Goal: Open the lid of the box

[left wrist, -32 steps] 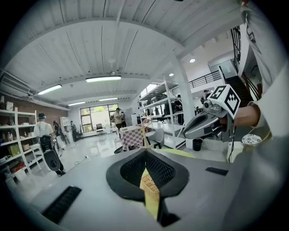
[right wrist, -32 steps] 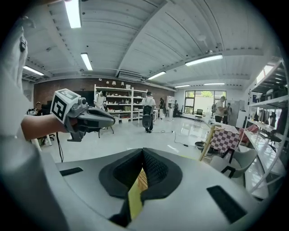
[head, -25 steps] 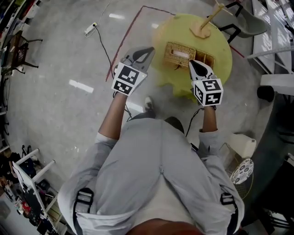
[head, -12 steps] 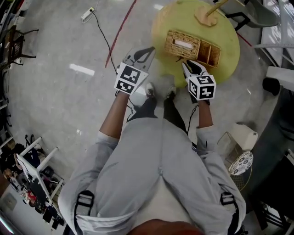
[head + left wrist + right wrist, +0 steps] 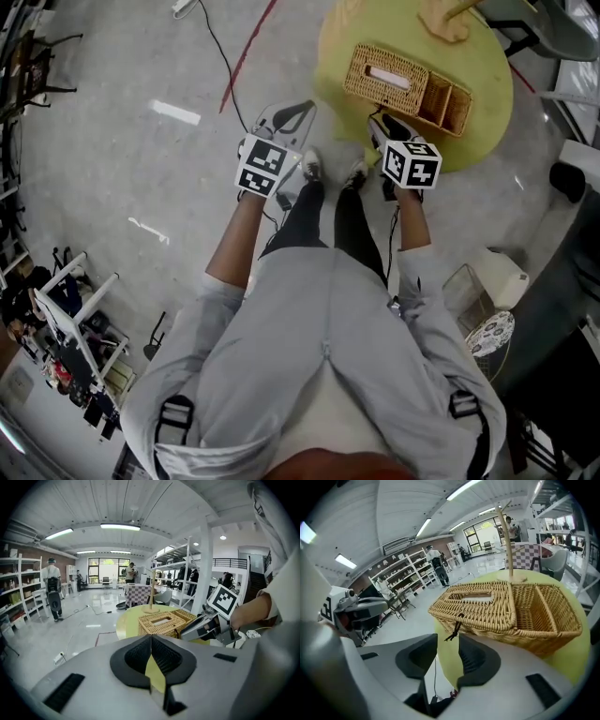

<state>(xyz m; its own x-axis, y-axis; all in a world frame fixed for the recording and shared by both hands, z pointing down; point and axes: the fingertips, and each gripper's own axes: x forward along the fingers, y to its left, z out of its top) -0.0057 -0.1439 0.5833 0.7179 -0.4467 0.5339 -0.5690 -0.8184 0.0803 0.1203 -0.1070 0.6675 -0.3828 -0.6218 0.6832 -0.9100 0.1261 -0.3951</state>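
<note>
Now the right gripper is opening its jaws, holding nothing, just below the wicker box at centre frame; the left gripper is pressing its jaws together, empty

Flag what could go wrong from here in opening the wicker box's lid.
The dark cord is thin and hangs just ahead of the right claw, whose jaws are opening with nothing between them; closing could miss it. The left claw is shut and off the wicker box, so a pull on the lid might drag the box across the yellow table.
</note>
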